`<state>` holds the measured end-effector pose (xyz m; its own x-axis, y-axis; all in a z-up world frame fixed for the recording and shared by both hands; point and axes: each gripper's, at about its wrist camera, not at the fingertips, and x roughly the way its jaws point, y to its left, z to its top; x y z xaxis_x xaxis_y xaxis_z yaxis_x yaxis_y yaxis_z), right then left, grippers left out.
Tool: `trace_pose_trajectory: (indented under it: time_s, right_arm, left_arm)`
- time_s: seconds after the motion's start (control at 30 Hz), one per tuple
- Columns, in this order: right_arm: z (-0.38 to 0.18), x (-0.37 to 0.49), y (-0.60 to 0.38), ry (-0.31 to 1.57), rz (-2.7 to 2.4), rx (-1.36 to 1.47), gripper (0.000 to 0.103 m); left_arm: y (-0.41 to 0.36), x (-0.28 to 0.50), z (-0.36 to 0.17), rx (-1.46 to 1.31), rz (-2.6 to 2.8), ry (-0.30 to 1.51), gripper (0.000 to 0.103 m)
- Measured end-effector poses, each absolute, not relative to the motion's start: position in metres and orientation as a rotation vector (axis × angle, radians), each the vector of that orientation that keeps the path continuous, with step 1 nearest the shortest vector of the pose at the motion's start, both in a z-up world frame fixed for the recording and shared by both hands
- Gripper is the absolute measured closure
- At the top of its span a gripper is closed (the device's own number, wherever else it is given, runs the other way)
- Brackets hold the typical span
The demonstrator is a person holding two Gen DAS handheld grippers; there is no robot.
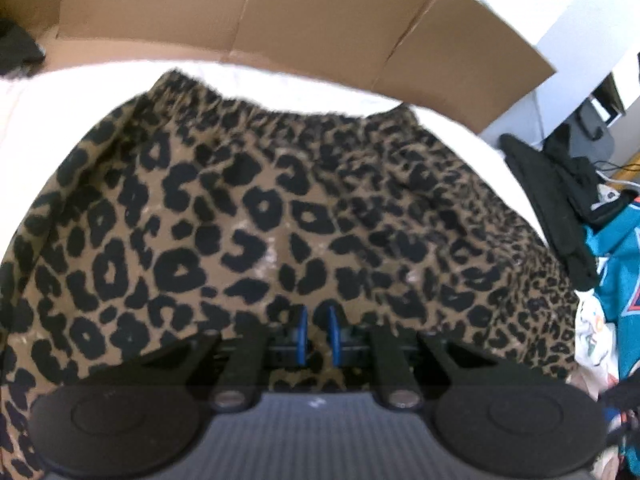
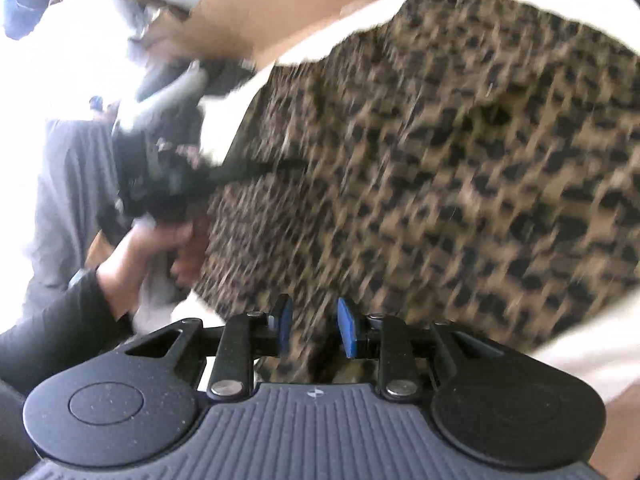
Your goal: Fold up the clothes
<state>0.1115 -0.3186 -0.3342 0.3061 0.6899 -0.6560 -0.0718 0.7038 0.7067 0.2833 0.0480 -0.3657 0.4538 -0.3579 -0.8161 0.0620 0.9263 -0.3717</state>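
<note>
White tabletop (image 1: 60, 128) with a brown cardboard sheet (image 1: 280, 12) standing along its far edge; leopard-print skirt (image 1: 280, 208) lies spread flat on the white surface just in front of the cardboard, elastic waistband toward it; dark clothes (image 1: 560, 184) and a teal garment (image 1: 616, 264) piled beside the skirt's right side. Left gripper (image 1: 318, 334) sits on the skirt's near hem, blue pads nearly together, fabric pinched between them; right gripper (image 2: 314, 330) over the near edge of the skirt, jaws parted, pads not pressing cloth; view badly blurred; person's hand (image 2: 160, 240) on the left gripper's handle beside the skirt.
</note>
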Motion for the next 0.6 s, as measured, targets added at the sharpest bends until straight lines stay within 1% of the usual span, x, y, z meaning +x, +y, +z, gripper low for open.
trace_pose_trajectory:
  time_s: [0.1,0.17,0.3,0.47,0.57,0.6]
  right_arm:
    - [-0.338,0.122,-0.325,1.145,0.470,0.579,0.076]
    - [-0.342,0.126,-0.327,1.133,0.420,0.536,0.074]
    - [-0.352,0.127,-0.337,1.125,0.339,0.440,0.064]
    - [-0.369,0.122,-0.345,1.164,0.251,0.287,0.062]
    - [-0.380,0.113,-0.350,1.191,0.232,0.265,0.063]
    - [-0.379,0.110,-0.351,1.186,0.231,0.248,0.063]
  left_arm:
    - [0.054,0.282,-0.369,-0.290,-0.229,1.092,0.092]
    - [0.059,0.278,-0.369,-0.284,-0.205,1.094,0.092]
    - [0.072,0.269,-0.368,-0.288,-0.152,1.095,0.092]
    - [0.087,0.255,-0.367,-0.286,-0.088,1.113,0.092]
    - [0.096,0.249,-0.364,-0.288,-0.056,1.125,0.091]
    - [0.099,0.247,-0.363,-0.291,-0.044,1.125,0.090]
